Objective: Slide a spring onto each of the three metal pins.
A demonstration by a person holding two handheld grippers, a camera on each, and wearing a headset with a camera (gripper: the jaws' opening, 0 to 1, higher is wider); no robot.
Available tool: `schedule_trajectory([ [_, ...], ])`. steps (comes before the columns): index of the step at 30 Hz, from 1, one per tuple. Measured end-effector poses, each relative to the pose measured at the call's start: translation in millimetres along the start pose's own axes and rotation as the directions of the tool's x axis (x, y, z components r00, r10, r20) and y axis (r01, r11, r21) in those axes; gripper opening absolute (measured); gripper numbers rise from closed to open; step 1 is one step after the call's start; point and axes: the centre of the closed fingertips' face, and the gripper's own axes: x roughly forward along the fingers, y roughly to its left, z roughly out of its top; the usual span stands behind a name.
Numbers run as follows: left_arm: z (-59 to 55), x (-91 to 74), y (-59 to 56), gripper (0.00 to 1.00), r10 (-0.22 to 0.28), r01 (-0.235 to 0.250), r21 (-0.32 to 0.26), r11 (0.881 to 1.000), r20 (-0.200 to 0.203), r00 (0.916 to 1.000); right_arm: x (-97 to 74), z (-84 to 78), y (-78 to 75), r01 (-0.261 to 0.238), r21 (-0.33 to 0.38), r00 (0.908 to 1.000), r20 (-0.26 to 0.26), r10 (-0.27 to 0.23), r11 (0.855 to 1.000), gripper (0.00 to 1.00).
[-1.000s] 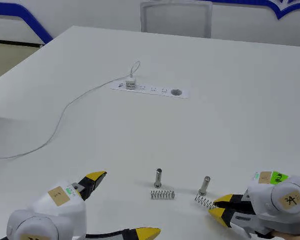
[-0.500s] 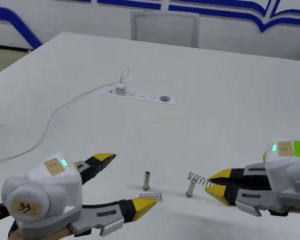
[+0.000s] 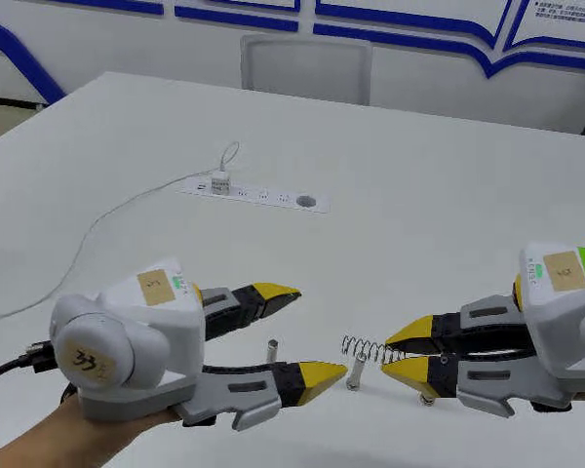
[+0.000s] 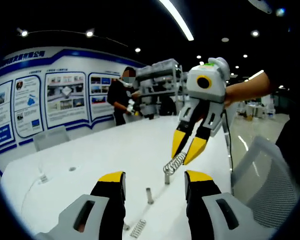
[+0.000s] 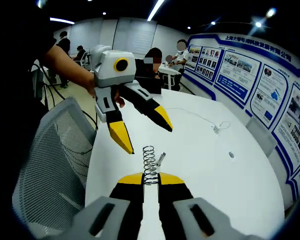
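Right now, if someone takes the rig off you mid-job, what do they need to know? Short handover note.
The left claw is open and empty, above the table.
The right claw is shut on a spring, held in the air with its free end close to a pin.
The second pin stands bare; a loose spring lies on the table near it.
Done: no pin in sight carries a spring.
Left: seat the held spring, then the others. I cannot clearly make out the third pin.
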Motion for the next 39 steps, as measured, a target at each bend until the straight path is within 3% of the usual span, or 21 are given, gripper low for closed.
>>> schedule_trajectory([
  [1, 0.0, 1.7, -4.9, 0.47, -0.026, 0.026, 0.001, 1.0, -0.001, 0.9997, -0.2, 1.0, 1.3, -0.004, -0.009, 1.0, -0.004, 0.004, 1.0, 0.1],
  [4, 0.2, 3.0, -7.7, 0.45, -0.041, 0.041, 0.006, 0.999, -0.001, 0.9992, -1.5, 3.2, 4.1, -0.014, -0.026, 0.9999, -0.007, 0.013, 1.0, 0.1],
  [9, 5.3, 2.8, -14.2, 0.31, -0.079, 0.078, 0.009, 0.997, 0.022, 0.9967, -2.7, 4.3, 7.9, -0.033, -0.043, 0.9993, -0.015, 0.033, 0.999, 0.1],
  [13, 8.7, 2.9, -19.6, 0.32, -0.108, 0.108, 0.013, 0.994, 0.03, 0.9937, -3.0, 6.1, 12.4, -0.057, -0.059, 0.9982, -0.02, 0.056, 0.997, 0.1],
  [19, 3.3, 3.3, -31.3, 0.2, -0.168, 0.168, 0.036, 0.985, -0.004, 0.9858, -3.3, 10.7, 15.6, -0.072, -0.07, 0.9974, -0.007, 0.072, 0.995, 0.1],
  [27, 3.8, 3.1, -38.8, 0.12, -0.203, 0.203, 0.049, 0.978, -0.007, 0.9793, -5.6, 11.5, 19.7, -0.096, -0.082, 0.9954, -0.002, 0.096, 0.992, 0.1],
  [32, 4.9, 2.3, -40.9, 0.1, -0.209, 0.208, 0.114, 0.971, -0.004, 0.9779, -7.3, 13.2, 19.8, -0.102, -0.092, 0.9946, 0.006, 0.103, 0.991, 0.11],
  [39, 5.1, 1.2, -45.2, 0.09, -0.237, 0.235, 0.144, 0.961, -0.008, 0.9715, -7.4, 11.9, 23.0, -0.128, -0.089, 0.9916, 0.003, 0.129, 0.988, 0.11],
])
